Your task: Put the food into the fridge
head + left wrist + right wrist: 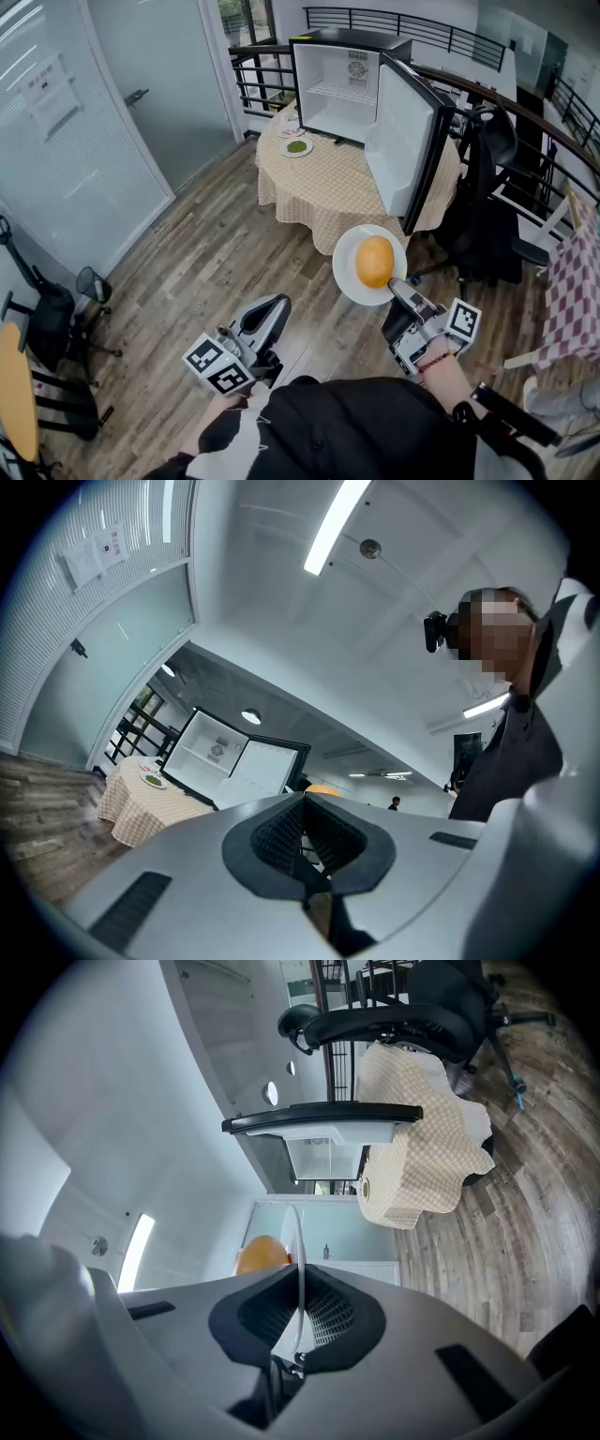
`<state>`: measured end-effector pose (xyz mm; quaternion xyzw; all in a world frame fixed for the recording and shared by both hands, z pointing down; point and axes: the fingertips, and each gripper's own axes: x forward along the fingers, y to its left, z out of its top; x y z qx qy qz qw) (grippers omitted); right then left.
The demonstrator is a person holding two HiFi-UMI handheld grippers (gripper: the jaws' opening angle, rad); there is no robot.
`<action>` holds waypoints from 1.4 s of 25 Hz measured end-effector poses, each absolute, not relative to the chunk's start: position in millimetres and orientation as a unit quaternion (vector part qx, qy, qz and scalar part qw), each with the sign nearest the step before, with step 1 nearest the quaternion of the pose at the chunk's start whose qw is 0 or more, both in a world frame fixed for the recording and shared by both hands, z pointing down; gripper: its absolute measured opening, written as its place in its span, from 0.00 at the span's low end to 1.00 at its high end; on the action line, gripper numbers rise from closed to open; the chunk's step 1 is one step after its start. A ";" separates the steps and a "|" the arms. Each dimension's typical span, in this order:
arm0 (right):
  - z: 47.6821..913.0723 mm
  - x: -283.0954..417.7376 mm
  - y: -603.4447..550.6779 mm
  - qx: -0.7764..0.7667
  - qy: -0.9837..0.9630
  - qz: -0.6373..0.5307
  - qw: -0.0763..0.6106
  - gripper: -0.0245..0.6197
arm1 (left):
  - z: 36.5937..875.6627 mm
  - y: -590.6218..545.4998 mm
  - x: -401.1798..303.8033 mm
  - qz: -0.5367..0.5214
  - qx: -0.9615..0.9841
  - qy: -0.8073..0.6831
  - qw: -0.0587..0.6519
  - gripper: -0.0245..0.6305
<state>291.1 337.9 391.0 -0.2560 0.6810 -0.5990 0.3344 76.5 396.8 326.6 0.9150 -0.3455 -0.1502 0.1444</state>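
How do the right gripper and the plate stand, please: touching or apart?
Touching: in its own view the right gripper clamps the plate rim.

right hand-held gripper (300, 1286): jaws closed on the rim of a white plate (298, 1237), seen edge-on. orange round food (261, 1254): on the plate's face, left of the edge. beyond: table (422, 1162) under a checked cloth, open fridge (323, 1152), black office chair (394, 1018), wood floor (511, 1232).

Wood floor (206, 272) lying everywhere. Round table (319, 187) wearing checked cloth. Black chair (487, 211) standing beside it. Glass wall (84, 141) running along left. Long light (333, 527) glowing overhead.
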 end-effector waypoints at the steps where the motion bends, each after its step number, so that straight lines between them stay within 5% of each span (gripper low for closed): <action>1: 390.5 289.4 334.8 -0.255 0.681 -0.600 0.334 0.07 | 327.0 394.2 75.0 -0.150 0.914 -0.348 0.145 0.06; 35: 397.4 195.0 111.9 -0.325 0.639 -0.597 0.359 0.07 | 318.3 139.2 -48.3 -0.153 0.913 -0.344 0.160 0.06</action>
